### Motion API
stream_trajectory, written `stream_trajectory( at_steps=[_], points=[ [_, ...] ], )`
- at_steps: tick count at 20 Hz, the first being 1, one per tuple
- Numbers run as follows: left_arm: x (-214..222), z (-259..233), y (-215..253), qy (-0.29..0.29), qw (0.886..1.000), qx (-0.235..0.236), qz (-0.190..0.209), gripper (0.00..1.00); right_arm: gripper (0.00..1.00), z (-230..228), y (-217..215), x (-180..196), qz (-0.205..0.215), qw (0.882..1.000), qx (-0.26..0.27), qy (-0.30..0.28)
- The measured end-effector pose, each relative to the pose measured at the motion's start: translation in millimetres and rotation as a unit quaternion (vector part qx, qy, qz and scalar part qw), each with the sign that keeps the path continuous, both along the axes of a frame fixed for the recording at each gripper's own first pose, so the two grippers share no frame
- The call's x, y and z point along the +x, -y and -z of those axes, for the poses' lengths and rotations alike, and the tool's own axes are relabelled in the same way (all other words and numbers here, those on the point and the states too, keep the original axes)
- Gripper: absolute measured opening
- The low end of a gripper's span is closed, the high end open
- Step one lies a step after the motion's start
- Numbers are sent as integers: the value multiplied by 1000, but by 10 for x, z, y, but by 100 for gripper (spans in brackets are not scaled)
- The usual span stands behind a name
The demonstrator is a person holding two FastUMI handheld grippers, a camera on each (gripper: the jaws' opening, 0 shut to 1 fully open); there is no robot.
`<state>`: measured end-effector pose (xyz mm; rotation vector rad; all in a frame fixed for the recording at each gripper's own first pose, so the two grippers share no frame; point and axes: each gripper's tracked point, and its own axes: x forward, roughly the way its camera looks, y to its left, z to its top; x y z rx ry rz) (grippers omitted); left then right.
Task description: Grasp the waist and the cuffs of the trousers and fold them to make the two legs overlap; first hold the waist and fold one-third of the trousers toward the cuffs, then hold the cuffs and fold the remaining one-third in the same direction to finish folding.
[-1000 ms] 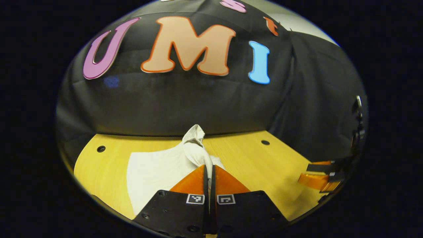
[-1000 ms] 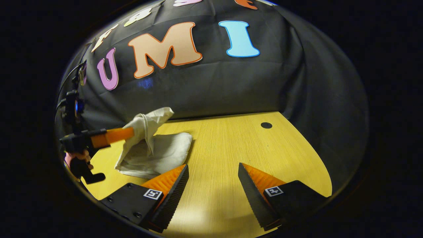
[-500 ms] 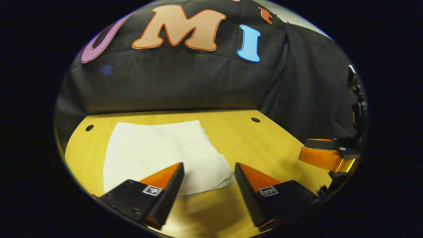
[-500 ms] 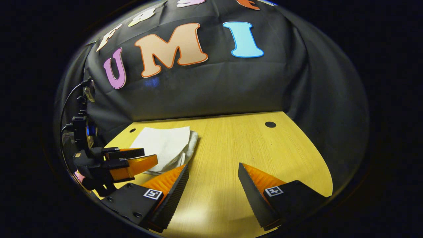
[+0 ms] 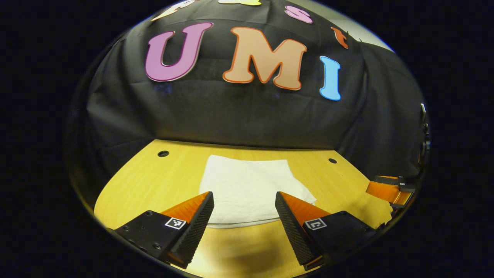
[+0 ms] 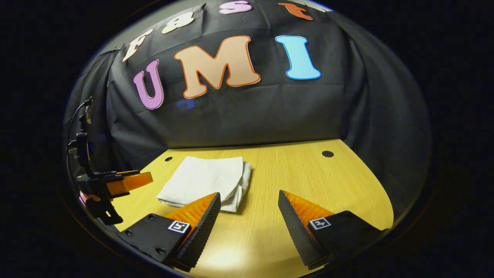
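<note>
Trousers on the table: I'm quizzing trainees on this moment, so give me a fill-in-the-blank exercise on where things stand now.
1. The white trousers lie folded into a flat ____ on the wooden table.
2. The left tongs are ____, gripping nothing.
3. The right tongs hold ____ between their fingers.
4. In the right gripper view, the trousers lie on the ____ side of the table.

Missing words: stack; open; nothing; left
</note>
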<state>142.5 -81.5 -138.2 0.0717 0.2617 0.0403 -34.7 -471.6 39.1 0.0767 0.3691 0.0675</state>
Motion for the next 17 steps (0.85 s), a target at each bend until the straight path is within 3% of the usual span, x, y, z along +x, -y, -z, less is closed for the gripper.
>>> stream_trajectory(
  at_steps=[5,6,8,17],
  points=[
    [-314,-209,-486,15,1000,-7,-25,95,96,-161,-207,-100,18,1000,-9,23],
    [-385,-221,-566,14,999,-6,-30,95,92,-201,-242,-119,22,999,-7,27],
    [-472,-230,-701,13,999,-7,-37,95,96,-280,-338,-182,26,999,-3,36],
    [-677,-251,-862,15,999,-24,-37,95,96,-338,-534,-458,42,998,-1,41]
  ],
)
